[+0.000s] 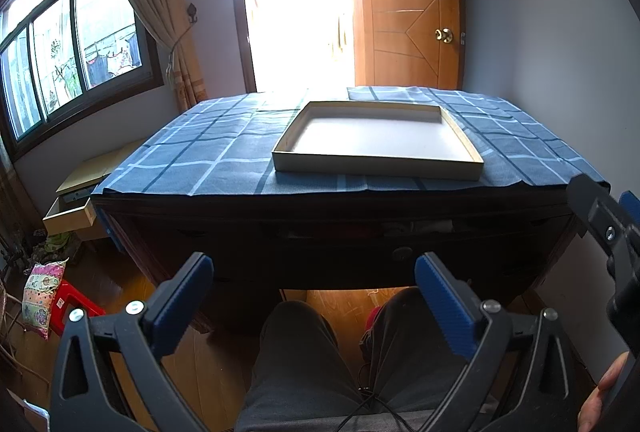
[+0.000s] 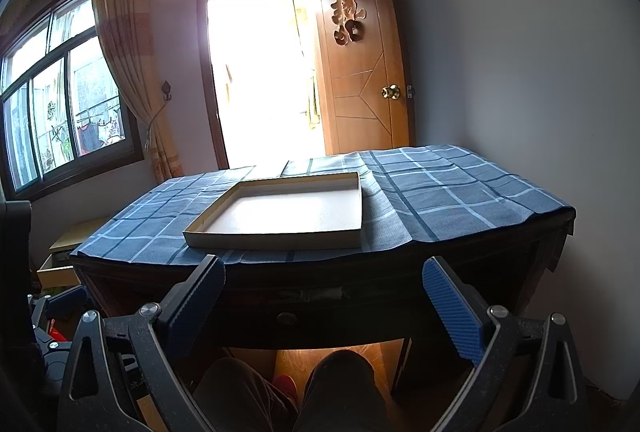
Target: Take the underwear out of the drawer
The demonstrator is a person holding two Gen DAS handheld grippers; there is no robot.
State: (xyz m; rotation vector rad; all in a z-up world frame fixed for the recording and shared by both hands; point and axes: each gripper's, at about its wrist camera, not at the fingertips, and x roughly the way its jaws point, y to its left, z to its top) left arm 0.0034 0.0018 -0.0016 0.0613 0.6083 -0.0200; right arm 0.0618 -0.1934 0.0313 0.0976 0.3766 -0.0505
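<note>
Left gripper (image 1: 314, 296): nearest the camera; fingers spread wide, nothing between them; it hovers over the seated person's knees (image 1: 304, 348), short of the desk front.
Right gripper (image 2: 324, 302): likewise spread and empty; aimed at the drawer front, not touching it.
Drawer (image 2: 304, 312): dark, under the desk edge; it looks barely ajar or shut, with a round knob (image 2: 286, 319) at its middle; a thin strip of pale fabric shows along its top gap.
Underwear: not clearly seen; probably that fabric inside the drawer, though I cannot tell.
Tray (image 1: 460, 167): shallow, empty, on the blue checked cloth (image 1: 192, 151) beyond.
Progress: judged at the very start; opening, grasping and lifting out all remain.
</note>
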